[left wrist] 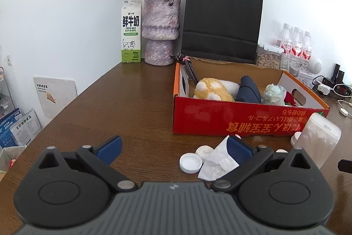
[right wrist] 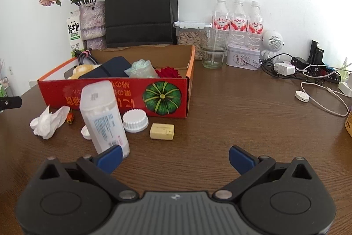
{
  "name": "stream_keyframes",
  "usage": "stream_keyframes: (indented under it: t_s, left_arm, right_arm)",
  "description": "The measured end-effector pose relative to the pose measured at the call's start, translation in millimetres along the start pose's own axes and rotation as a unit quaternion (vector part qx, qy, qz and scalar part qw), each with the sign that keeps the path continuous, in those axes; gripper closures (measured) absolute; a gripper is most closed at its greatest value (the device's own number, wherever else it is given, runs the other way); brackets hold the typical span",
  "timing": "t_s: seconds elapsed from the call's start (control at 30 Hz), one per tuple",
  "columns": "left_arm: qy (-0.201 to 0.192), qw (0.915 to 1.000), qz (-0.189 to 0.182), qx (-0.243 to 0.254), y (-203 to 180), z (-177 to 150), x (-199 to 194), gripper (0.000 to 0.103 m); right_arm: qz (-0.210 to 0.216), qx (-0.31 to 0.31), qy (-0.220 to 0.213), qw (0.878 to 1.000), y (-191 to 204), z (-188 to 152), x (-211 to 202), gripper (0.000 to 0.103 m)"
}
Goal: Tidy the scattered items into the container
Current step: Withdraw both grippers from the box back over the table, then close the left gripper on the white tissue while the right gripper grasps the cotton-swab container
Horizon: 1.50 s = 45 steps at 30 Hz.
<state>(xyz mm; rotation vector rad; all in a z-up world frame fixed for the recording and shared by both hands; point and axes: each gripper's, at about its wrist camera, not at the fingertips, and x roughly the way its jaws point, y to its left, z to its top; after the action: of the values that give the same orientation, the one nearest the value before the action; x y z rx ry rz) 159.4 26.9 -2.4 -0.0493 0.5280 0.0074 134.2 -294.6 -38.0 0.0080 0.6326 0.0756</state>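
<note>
Both grippers spread wide, empty, before the red box [right wrist: 114, 91].

Cotton-swab tub [right wrist: 103, 118] stands at the right gripper's [right wrist: 175, 158] eleven o'clock; ridged cap [right wrist: 134, 117] and soap [right wrist: 162, 131] at twelve. Crumpled tissue [left wrist: 217, 160] touches the left gripper's [left wrist: 175, 148] right finger.

My left wrist camera sits low over the table [left wrist: 132, 102], looking forward between its own fingers toward the back wall, with the box [left wrist: 242, 120] near and off to the right of centre. My right wrist camera is equally low and faces the same wall from further right, so the box [right wrist: 132, 94] falls left of centre and the bottles [right wrist: 238, 17] lie ahead. Both views share the box, the black bag [left wrist: 222, 21] [right wrist: 140, 8], the vase [left wrist: 160, 30] [right wrist: 92, 21], the tissue [left wrist: 217, 162] [right wrist: 49, 122] and the swab tub [left wrist: 319, 138] [right wrist: 103, 118].
</note>
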Motion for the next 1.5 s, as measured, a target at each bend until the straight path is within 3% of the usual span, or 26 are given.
stream_keyframes:
  t_s: [0.37, 0.7, 1.0, 1.13, 1.3, 1.37, 1.47, 1.5]
  left_arm:
    - [0.037, 0.9991, -0.016, 0.015, -3, -17, 10, 0.0]
    - [0.069, 0.9962, -0.046, 0.028, -27, -15, 36, 0.0]
    - [0.033, 0.9955, -0.05, 0.073, -49, -17, 36, 0.0]
    - [0.03, 0.9955, -0.065, 0.062, -47, -23, 33, 0.009]
    - [0.029, 0.9954, -0.071, 0.058, -46, -24, 34, 0.031]
    - [0.031, 0.9951, -0.073, 0.058, -46, -25, 34, 0.041]
    - [0.031, 0.9948, -0.078, 0.057, -46, -25, 35, 0.047]
    - [0.03, 0.9948, -0.081, 0.054, -46, -25, 34, 0.049]
  right_arm:
    - [0.018, -0.026, 0.025, 0.999, 23, -10, 11, 0.0]
    - [0.053, -0.045, 0.001, 0.998, 58, 14, 22, 0.0]
    - [0.057, -0.023, -0.02, 0.998, 69, 30, 43, 0.0]
    - [0.068, -0.023, -0.03, 0.997, 70, 26, 43, 0.001]
    - [0.063, -0.036, -0.046, 0.996, 74, 24, 41, 0.007]
    - [0.065, -0.033, -0.041, 0.996, 73, 24, 42, 0.016]
    - [0.066, -0.036, -0.036, 0.997, 74, 23, 44, 0.041]
    - [0.064, -0.038, -0.038, 0.997, 75, 22, 43, 0.054]
